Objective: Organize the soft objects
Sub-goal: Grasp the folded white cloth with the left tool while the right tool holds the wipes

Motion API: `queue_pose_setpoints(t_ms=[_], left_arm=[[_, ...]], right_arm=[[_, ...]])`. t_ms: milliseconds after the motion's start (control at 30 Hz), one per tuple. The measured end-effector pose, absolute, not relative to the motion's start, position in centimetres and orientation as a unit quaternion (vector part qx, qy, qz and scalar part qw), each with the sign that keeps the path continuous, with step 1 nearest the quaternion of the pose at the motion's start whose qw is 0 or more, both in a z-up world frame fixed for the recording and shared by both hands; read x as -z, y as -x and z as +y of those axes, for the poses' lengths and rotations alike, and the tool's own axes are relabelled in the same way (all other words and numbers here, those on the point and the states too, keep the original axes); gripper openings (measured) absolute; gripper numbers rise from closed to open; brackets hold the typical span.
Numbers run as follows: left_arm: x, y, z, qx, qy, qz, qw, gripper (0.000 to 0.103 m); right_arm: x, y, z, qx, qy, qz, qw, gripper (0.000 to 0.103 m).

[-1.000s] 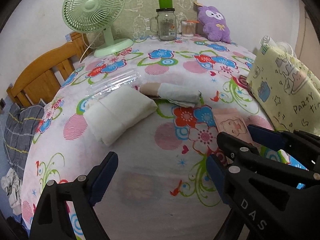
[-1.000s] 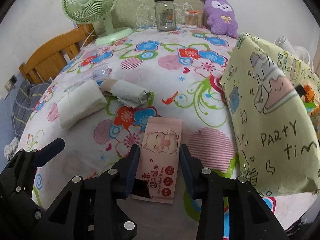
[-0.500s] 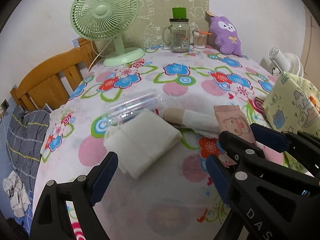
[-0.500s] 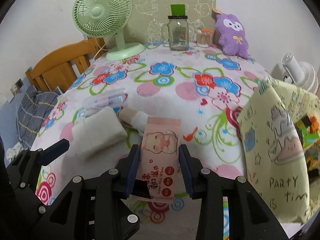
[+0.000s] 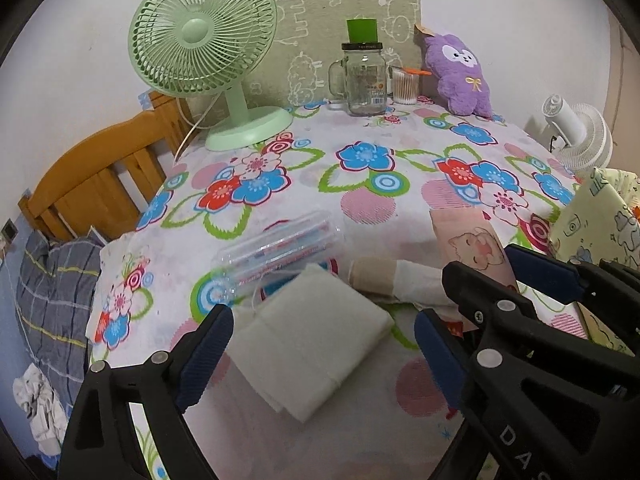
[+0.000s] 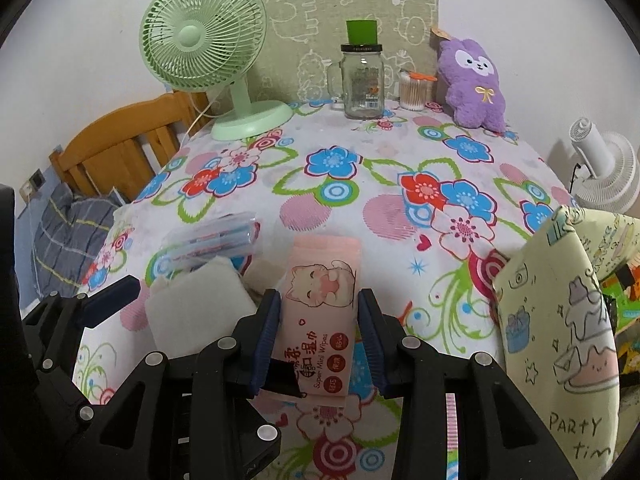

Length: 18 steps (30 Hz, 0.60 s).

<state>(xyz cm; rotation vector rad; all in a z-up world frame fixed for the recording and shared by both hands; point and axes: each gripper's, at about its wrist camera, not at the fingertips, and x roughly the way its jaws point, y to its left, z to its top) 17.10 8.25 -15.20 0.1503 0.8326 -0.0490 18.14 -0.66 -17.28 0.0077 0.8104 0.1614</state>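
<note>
Right gripper point(image 6: 318, 336): a pink wipes pack point(image 6: 320, 312) is clamped between its blue-padded fingers point(image 6: 266, 332), the pack's printed face turned up and its far end jutting forward past the tips.
Left gripper point(image 5: 320, 352): its fingers point(image 5: 204, 354) are spread wide and nothing is held; a folded white cloth point(image 5: 308, 340) is seen in the gap between them, lying on the counter point(image 5: 360, 184).
Wipes pack, height: it is seen raised over the flowered cover, with the rolled cloth point(image 5: 400, 282) partly hidden behind it in the right wrist view.
Pose of both grippers: both are angled downward toward the counter, side by side, the right one crossing the right edge of the left wrist view.
Rolled cloth: it is laid just right of the folded white cloth, close to it.
Clear plastic case point(image 5: 280, 254): it is laid just behind the folded cloth; coloured sticks are seen inside, too blurred to name.
Yellow printed bag point(image 6: 560, 320): it is stood at the right edge of the counter; bright items are glimpsed behind it.
Glass jar point(image 6: 362, 80): it is set at the far edge, lid on, beside a cotton swab tub point(image 6: 414, 90).
Purple plush point(image 6: 474, 84): it is propped upright at the far right.
Green fan point(image 6: 208, 52): it is stood at the far left.
</note>
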Motion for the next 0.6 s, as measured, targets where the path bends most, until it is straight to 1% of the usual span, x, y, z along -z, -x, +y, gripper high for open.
queue_pose_setpoints(t_ms=[333, 600], left_arm=[[16.8, -19.2, 8.7, 0.039, -0.061, 0.425, 0.902, 0.095], [17.9, -19.9, 9.3, 0.038, -0.055, 0.432, 0.900, 0.098]], right_arm=[[18.5, -19.9, -0.4, -0.069, -0.006, 0.410, 0.909, 0.042], [19.4, -20.8, 0.1, -0.068, 0.002, 0.421, 0.904, 0.042]])
